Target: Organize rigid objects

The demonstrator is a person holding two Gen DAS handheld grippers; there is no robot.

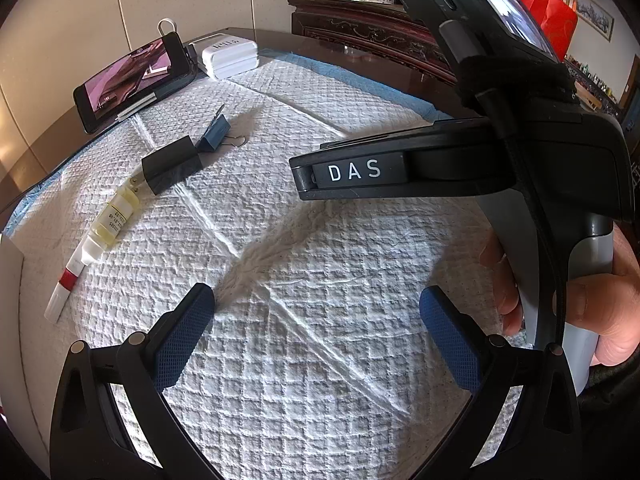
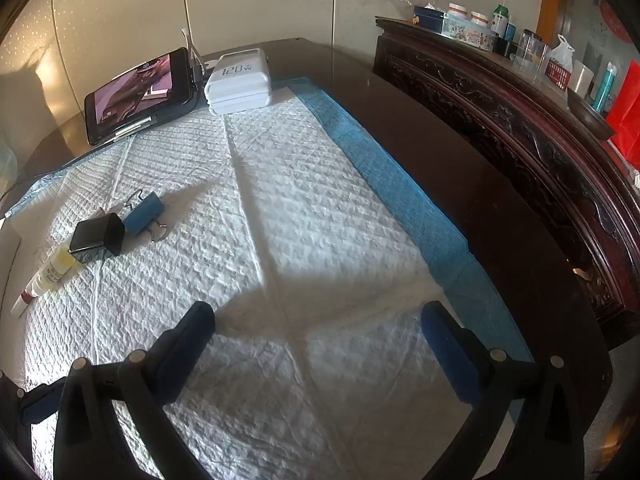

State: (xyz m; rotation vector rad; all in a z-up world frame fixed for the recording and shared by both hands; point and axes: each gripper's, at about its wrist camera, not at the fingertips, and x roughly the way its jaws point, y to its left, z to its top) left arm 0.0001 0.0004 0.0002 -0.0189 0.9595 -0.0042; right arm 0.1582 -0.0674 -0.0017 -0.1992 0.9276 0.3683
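A white quilted pad (image 2: 280, 208) covers the dark bench (image 2: 460, 152) beside a carved wooden sideboard (image 2: 520, 120). Both the left hand-held gripper (image 1: 316, 332) and right hand-held gripper (image 2: 318, 344) hang spread and empty. The black charger (image 2: 97, 237), blue binder clip (image 2: 144, 212) and small tube (image 2: 46, 276) lie together at the pad's left.

Right gripper (image 2: 318, 344) (fingers apart) above pad (image 2: 304, 216)

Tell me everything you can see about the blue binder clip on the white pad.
The blue binder clip is a small folded-metal clip with two silver wire handles, one at each side. It lies on its side on the white quilted pad, at the end of a diagonal row beside the black charger plug. The two look to be touching or nearly so. It appears closed and empty. Neither gripper touches it.
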